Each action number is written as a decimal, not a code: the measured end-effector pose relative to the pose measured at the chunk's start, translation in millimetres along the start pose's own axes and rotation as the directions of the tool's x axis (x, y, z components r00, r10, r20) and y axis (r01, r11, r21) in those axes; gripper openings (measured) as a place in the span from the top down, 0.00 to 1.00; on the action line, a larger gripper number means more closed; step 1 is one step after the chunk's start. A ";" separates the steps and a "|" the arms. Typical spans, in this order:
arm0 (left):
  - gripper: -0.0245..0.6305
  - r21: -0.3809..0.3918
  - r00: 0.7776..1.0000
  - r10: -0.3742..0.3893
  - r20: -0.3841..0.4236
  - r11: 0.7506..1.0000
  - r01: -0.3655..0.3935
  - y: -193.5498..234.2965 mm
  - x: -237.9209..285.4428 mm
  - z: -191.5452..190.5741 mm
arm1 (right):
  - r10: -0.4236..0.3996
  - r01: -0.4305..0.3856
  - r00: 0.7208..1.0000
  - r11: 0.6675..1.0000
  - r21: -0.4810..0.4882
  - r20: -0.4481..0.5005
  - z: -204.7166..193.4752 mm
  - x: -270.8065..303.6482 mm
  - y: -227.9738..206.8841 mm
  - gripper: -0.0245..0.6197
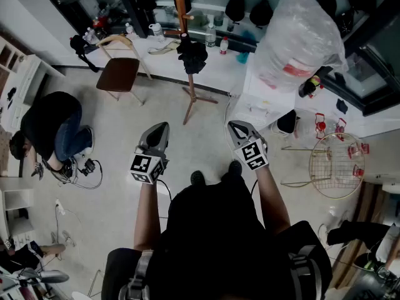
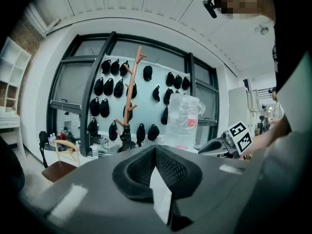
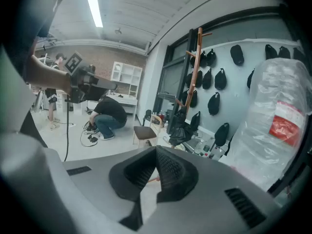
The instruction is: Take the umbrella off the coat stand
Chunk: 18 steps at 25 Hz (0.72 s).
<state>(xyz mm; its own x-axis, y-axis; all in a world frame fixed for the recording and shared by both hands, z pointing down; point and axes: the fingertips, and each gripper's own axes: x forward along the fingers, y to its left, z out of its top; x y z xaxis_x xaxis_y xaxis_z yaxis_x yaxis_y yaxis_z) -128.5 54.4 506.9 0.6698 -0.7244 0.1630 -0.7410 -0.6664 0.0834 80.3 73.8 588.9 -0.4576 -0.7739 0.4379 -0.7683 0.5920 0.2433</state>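
Observation:
A black folded umbrella (image 1: 191, 55) hangs on the wooden coat stand (image 1: 182, 8) across the room, well ahead of both grippers. It shows as a dark bundle, the umbrella (image 2: 126, 141), low on the stand (image 2: 130, 89) in the left gripper view. In the right gripper view the umbrella (image 3: 180, 131) hangs below the stand (image 3: 195, 67). My left gripper (image 1: 157, 132) and right gripper (image 1: 240, 130) are held side by side at waist height, both shut and with nothing in them. The left gripper (image 2: 155, 152) and right gripper (image 3: 156, 152) have their jaws pressed together.
A wooden chair (image 1: 120, 69) stands left of the stand. A person (image 1: 53, 130) crouches at the left over cables. A big clear plastic bag (image 1: 299, 39) sits on a white table at the right, near a wire basket (image 1: 336, 164). Black caps (image 2: 109, 87) hang on the wall.

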 end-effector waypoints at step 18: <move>0.96 0.021 1.000 -0.019 -0.005 1.000 0.019 3.8 -7.5 -5.3 | -0.059 0.059 0.998 0.998 0.033 0.014 5.6 -4.1 4.0 0.95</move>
<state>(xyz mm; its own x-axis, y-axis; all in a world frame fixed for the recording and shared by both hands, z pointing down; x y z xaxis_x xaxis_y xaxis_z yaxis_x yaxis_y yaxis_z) -136.5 58.2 511.2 0.6833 -0.7110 0.1662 -0.7271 -0.6834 0.0657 76.5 78.1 583.2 -0.4175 -0.8107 0.4105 -0.8081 0.5378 0.2402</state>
